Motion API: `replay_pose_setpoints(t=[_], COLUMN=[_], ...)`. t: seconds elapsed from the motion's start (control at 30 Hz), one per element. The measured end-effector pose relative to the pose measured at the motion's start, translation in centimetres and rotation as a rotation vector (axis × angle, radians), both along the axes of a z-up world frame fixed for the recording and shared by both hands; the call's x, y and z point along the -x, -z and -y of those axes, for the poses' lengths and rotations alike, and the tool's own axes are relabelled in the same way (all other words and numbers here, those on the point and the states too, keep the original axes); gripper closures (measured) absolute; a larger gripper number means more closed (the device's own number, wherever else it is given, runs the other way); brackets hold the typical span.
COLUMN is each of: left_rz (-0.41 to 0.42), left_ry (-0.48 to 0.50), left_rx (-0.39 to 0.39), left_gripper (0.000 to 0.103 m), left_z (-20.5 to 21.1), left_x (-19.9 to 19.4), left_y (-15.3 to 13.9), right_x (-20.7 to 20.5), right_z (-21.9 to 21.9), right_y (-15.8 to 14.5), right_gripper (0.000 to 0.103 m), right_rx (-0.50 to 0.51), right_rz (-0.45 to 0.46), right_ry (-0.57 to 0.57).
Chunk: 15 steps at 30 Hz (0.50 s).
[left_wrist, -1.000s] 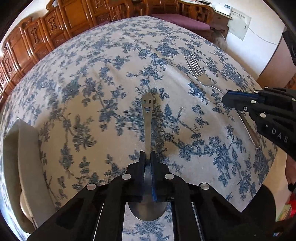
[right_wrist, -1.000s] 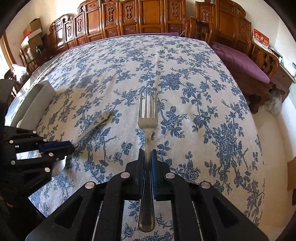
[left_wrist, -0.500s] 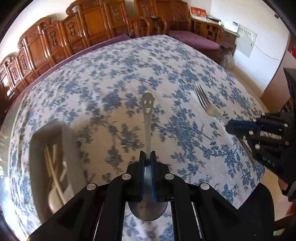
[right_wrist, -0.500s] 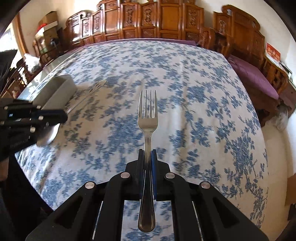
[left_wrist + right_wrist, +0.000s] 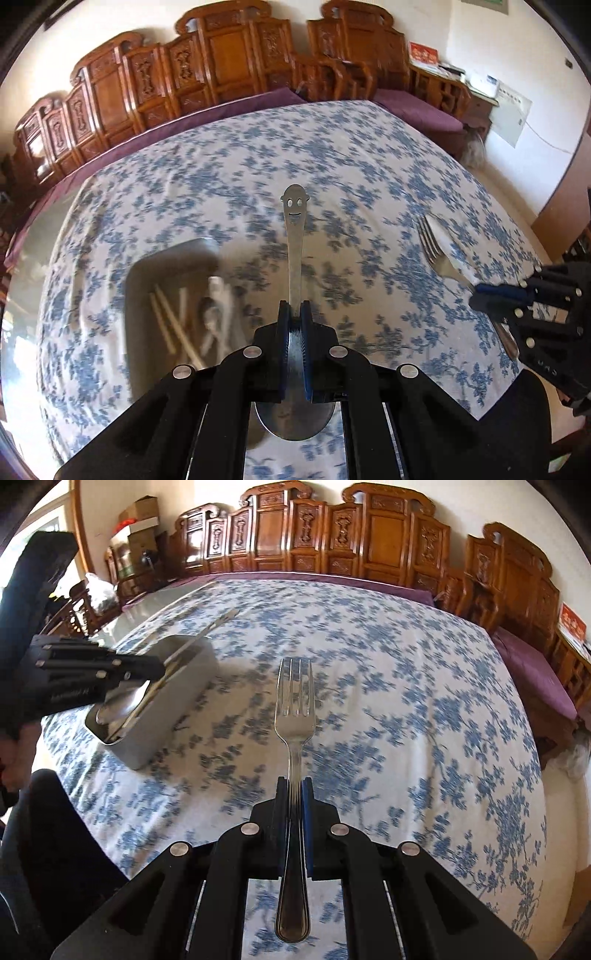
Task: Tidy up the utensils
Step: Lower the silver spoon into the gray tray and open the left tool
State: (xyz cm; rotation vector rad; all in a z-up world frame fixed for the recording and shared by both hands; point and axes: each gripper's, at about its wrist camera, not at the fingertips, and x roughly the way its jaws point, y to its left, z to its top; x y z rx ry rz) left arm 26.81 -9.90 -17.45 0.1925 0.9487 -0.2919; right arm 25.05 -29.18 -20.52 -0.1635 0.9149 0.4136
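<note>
While the left gripper (image 5: 294, 314) is clamped on a smiley-face spoon (image 5: 294, 236) held above the floral tablecloth (image 5: 229, 184), only its view looks down into the metal box (image 5: 133, 295) at the chopsticks (image 5: 166, 325) inside. Right gripper (image 5: 294, 790) pinches the fork (image 5: 294, 701); its cam just shows the box's side. Gripper lettering is too blurry to read

Tray (image 5: 173, 258) on tablecloth (image 5: 369, 166) left of spoon (image 5: 294, 240) (chopsticks (image 5: 166, 325) inside); fork (image 5: 439, 254) right.
</note>
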Motion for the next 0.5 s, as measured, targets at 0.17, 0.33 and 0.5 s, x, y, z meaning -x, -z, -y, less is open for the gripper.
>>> replay_pose_setpoints(t=[0.17,0.33,0.5], left_rz=[0.012,0.007,-0.038], left_ry=[-0.059,-0.098,-0.127], left_rx=[0.021,0.024,0.016], left_gripper=[0.098,0.098,0.098], left_z=[-3.6,-6.3,-8.1], left_x=[-1.0,-1.7,-2.0], left_y=[-1.0,-0.8,1.7], right_x=[-0.5,-1.0,-1.2], right_z=[-1.7,-3.3,-5.0], right_y=[-0.1,-0.3,-0.3], right_gripper=[0.094,0.094,0.094], right_rx=[-0.005,-0.021,-0.028], right_rz=[0.0,0.0,-0.003], right_ry=[-0.019,-0.032,-0.054])
